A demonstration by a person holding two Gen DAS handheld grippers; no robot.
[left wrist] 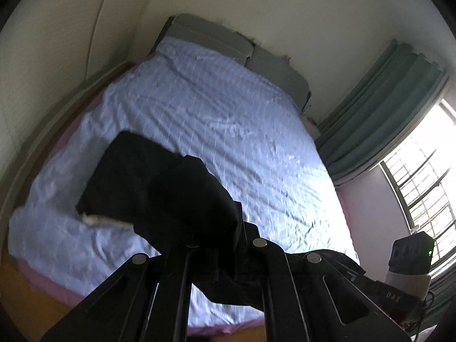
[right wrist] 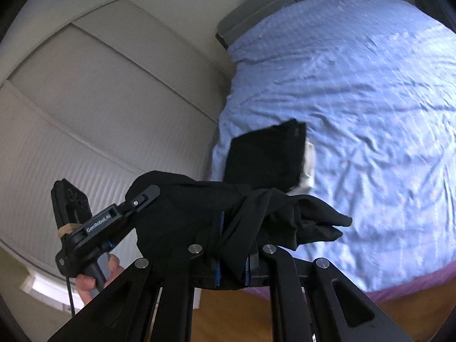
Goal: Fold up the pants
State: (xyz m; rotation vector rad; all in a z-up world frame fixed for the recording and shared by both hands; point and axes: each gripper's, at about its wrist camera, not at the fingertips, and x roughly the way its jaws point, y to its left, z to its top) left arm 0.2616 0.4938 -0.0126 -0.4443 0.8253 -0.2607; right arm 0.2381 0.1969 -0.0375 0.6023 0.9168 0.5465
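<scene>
Across the blue bed [left wrist: 213,119], both the left gripper [left wrist: 219,245] and the right gripper [right wrist: 232,252] clamp black pants [right wrist: 199,205] (one folded pile [right wrist: 265,154] already lies there), carrying them over; next, I judge, spread them flat.

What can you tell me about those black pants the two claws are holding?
The black pants look like soft, thin, matte fabric, bunched and creased. Both claws are shut on them: the left claw and the right claw each pinch a gathered edge, so part hangs lifted over the blue bedsheet. A further dark portion lies on the sheet, with something white beside it.
</scene>
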